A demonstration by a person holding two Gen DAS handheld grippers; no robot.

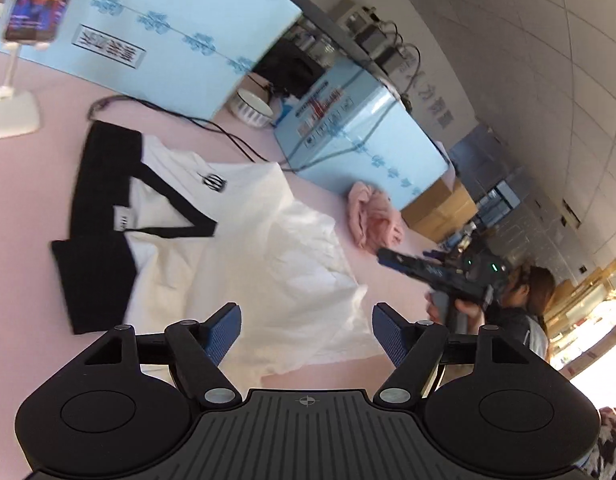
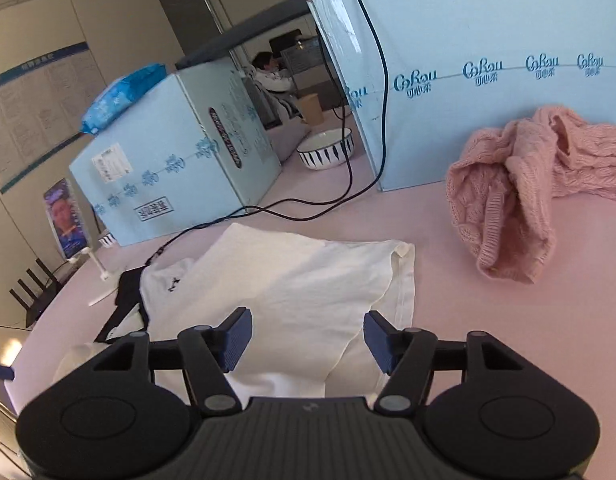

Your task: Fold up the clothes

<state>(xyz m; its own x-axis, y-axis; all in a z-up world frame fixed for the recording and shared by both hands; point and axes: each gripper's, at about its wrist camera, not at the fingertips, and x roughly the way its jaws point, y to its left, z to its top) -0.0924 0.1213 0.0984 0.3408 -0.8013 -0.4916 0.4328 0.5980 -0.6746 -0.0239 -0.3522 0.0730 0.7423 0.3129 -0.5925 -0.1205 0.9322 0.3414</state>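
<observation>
Left wrist cam sits behind its own fingers (image 1: 236, 328), tilted down, close over the white shirt (image 1: 268, 248); right wrist cam likewise, close above it; both share shirt, pink knit (image 2: 516, 196) ahead, blue boxes (image 2: 180, 168) beyond.

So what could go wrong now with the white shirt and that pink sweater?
Both grippers, left and right, are open above the white shirt, so its fold might loosen. The black cable lies beside the shirt and could snag. The pink sweater sits bunched nearby and could get dragged along.
</observation>
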